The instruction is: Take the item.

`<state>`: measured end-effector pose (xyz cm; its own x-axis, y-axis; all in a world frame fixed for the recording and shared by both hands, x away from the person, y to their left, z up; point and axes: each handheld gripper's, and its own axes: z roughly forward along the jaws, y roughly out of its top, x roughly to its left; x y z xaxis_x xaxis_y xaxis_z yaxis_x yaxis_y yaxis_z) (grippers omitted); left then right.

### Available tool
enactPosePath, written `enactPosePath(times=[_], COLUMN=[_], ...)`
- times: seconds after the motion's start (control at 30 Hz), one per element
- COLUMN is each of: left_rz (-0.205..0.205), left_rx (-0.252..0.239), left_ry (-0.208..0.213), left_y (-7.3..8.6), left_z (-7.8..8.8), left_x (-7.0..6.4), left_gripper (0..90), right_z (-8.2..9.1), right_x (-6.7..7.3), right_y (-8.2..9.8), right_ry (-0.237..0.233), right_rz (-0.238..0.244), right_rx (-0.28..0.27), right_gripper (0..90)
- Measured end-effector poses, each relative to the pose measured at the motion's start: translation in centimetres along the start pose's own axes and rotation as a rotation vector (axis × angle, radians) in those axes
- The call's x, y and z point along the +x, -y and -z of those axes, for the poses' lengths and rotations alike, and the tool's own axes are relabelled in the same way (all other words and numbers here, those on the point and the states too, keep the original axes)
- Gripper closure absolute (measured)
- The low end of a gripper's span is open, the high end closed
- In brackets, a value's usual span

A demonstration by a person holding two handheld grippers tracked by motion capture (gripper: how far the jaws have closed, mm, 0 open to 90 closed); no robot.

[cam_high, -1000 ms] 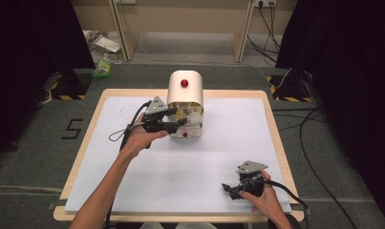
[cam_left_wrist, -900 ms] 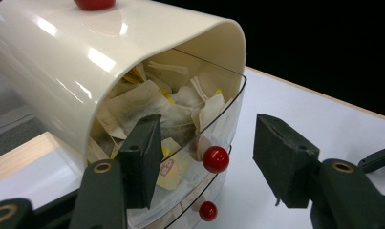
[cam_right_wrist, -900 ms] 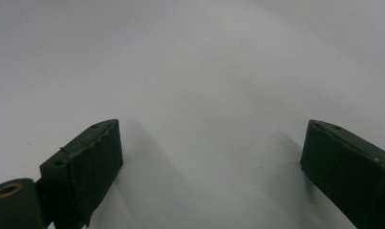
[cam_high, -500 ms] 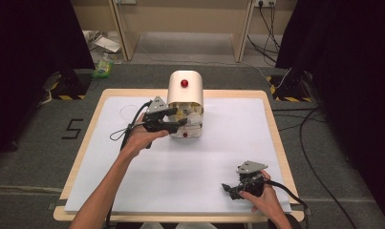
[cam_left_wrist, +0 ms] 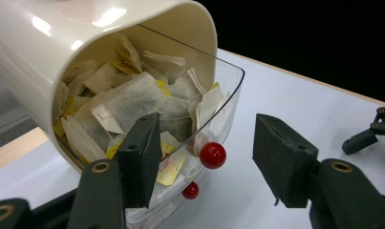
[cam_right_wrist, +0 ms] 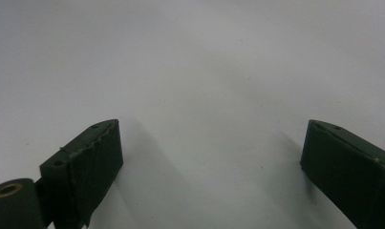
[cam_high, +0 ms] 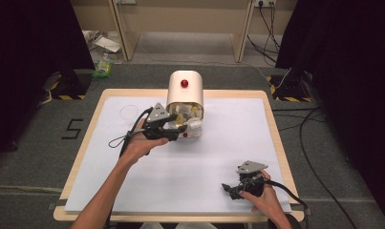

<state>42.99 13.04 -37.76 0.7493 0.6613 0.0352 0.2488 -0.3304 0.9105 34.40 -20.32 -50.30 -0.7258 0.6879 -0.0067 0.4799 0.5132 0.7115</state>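
At the far middle of the white-covered worktop (cam_high: pixel 219 157), seen from the high view, stands a cream dispenser (cam_high: pixel 185 90) with a red button on top and a clear tray (cam_high: pixel 194 125) of tea bags at its foot. The left tongs (cam_high: pixel 176 130) sit right at the front of that tray, held by the left hand (cam_high: pixel 140 143). The right tongs (cam_high: pixel 229 189) rest on the worktop well away from the dispenser, near the front right corner, in the right hand (cam_high: pixel 264 193).

Close against the dispenser (cam_left_wrist: pixel 85 52), the left gripper view looks into its mouth, packed with tea bags (cam_left_wrist: pixel 133 102). The left tongs (cam_left_wrist: pixel 207 160) stand partly open: one pad lies over the tray's clear rim against the tea bags, the other stands clear on the outer side, over the worktop. A red knob (cam_left_wrist: pixel 212 155) on the tray's front sits between them, untouched. They grip nothing.

Far from the dispenser, the right gripper view shows the right tongs (cam_right_wrist: pixel 209 148) wide open above bare white worktop (cam_right_wrist: pixel 195 62), empty.
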Motion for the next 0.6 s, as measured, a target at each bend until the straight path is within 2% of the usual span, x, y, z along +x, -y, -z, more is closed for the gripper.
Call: enactPosePath(times=[0.4, 0.6], left_rz=[-0.039, -0.031], left_rx=[0.001, 0.001], left_ry=[-0.003, 0.012], left_y=[0.6, 0.8], left_z=[1.0, 1.4], left_x=[-1.2, -1.4], left_gripper=[42.2, 41.7], right_z=[0.0, 0.0], right_x=[0.0, 0.0], right_y=[0.0, 0.0], right_ry=[0.0, 0.001], right_rz=[-0.001, 0.001], right_rx=[0.0, -0.001], right_gripper=[7.7, 7.7])
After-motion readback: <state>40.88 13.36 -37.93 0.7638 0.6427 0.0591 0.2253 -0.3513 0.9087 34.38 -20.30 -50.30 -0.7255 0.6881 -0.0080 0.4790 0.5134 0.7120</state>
